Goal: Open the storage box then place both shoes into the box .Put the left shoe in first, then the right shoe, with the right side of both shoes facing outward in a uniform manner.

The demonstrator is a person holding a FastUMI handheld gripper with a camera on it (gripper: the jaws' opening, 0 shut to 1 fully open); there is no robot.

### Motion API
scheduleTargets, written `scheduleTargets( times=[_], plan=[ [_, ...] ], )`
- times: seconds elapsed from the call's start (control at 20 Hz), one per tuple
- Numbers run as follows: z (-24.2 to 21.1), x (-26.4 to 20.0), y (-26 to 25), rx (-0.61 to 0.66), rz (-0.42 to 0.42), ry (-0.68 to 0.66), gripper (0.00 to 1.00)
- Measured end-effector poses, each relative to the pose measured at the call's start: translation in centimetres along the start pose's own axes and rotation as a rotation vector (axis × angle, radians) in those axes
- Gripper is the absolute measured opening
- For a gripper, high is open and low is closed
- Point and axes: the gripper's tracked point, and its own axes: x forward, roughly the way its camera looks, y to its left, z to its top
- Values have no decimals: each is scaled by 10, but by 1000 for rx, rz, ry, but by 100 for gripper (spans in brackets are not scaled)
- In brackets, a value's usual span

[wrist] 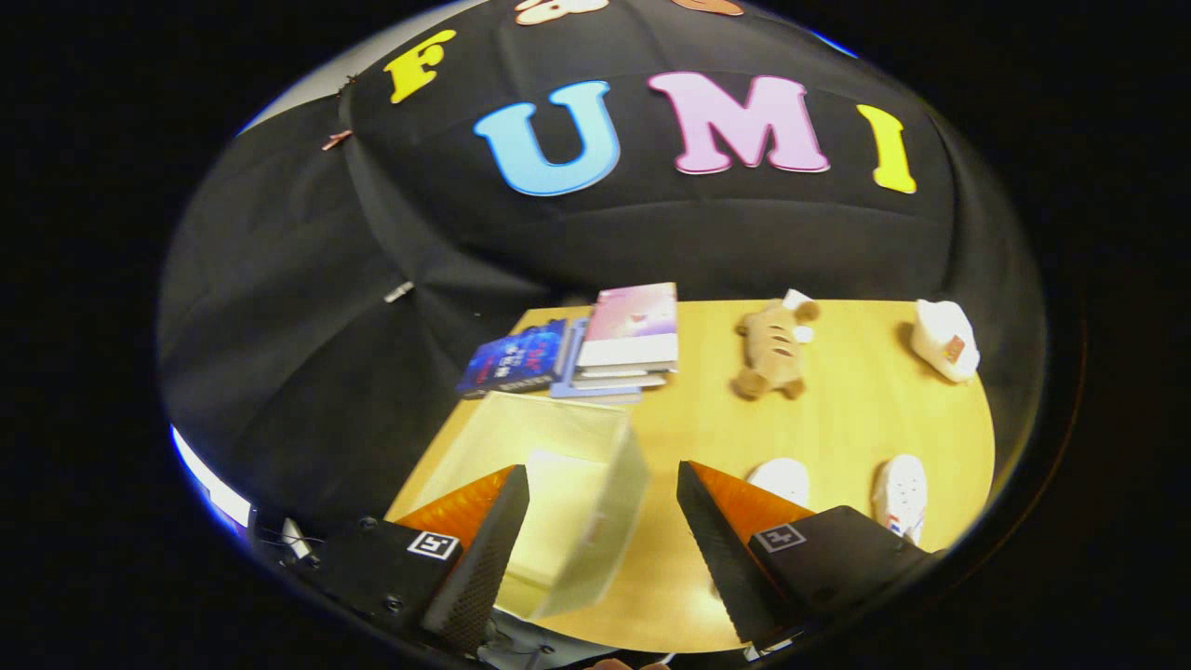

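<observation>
A translucent whitish storage box [558, 484] stands on the wooden table [837, 409], partly behind my left finger [484, 530] and reaching into the gap between the fingers. I cannot tell if its lid is on. Two white shoes lie beyond my right finger [716, 530]: one [783, 479] is half hidden by that finger, the other [901, 495] sits farther right. My gripper [603, 489] hovers above the table, open, with nothing pressed between its fingers.
Beyond the box lies a stack of books [628, 340] with a dark blue book [516, 358] beside it. A brown plush toy [774, 349] rests mid-table, and a white object [944, 340] sits at the far right corner.
</observation>
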Motion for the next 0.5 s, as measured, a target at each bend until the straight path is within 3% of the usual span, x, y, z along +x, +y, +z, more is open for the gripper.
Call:
scheduleTargets(
  times=[0.2,0.5],
  plan=[
    [-48,-5,-87,-8,-162,66,99],
    [-118,13,-153,26,-256,199,99]
  ],
)
